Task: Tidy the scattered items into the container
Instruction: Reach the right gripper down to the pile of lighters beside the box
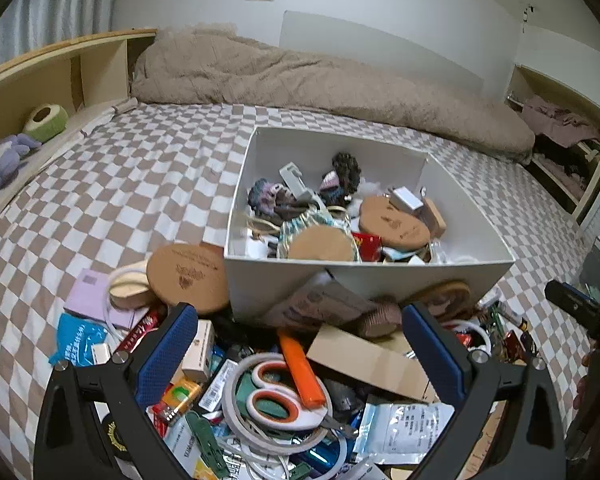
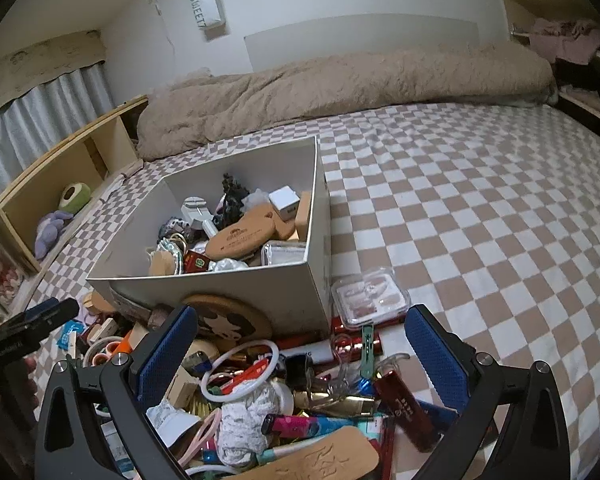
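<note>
A white box (image 1: 364,276) (image 2: 204,288) stands on the checkered bed, partly filled with small items. In front of it lies a heap of scattered things. My left gripper (image 1: 296,332) hangs open above orange-handled scissors (image 1: 276,394), an orange marker (image 1: 302,374), tape rings and a cardboard box (image 1: 374,362). A cork disc (image 1: 188,274) leans at the box's left corner. My right gripper (image 2: 300,336) is open over a white ring (image 2: 240,372), crumpled paper (image 2: 248,420), a red lighter (image 2: 404,408) and a wooden piece (image 2: 324,460). Nothing sits between either pair of fingers.
A brown duvet (image 1: 300,80) lies along the far side of the bed. A wooden shelf (image 1: 40,80) with plush toys runs on the left. A clear plastic case (image 2: 370,294) rests by the box's right corner. The other gripper shows at each view's edge.
</note>
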Available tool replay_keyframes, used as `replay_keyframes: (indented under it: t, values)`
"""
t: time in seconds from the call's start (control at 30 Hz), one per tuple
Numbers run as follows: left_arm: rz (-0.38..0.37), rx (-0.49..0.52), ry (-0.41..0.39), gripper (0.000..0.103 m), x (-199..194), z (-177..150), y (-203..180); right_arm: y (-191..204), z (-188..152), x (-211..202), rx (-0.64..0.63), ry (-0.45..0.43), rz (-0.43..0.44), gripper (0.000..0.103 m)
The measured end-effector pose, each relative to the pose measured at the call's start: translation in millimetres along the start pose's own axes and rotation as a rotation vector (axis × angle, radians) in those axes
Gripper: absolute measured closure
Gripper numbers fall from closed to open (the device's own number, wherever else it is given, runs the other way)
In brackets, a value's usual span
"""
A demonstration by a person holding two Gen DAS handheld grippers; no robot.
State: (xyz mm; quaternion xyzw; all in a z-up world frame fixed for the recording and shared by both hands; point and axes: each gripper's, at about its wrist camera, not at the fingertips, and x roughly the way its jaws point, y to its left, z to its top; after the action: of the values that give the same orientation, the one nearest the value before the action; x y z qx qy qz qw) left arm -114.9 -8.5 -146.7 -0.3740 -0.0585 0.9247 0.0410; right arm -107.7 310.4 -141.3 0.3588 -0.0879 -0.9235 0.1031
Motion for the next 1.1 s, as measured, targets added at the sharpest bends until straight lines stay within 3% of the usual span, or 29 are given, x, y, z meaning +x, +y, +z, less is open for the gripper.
replay_keyframes:
  t: [0.4, 0.63, 1.1]
  values:
    - [-0.057, -0.03, 0.066, 0.0, 10.7, -12.5, -2.1, -8.5, -28.4, 6.5, 0.072, 0.111, 0.045, 0.0]
    - [-0.117, -0.058, 0.113, 0.0, 15.1, -17.8, -10.5, -4.0, -41.7, 0.5, 0.071, 0.12, 0.052, 0.0]
    - [-0.078, 0.052, 0.156, 0.0, 33.8, -36.8, -49.6, -33.9, -75.9, -11.2, 0.195, 0.155, 0.096, 0.0]
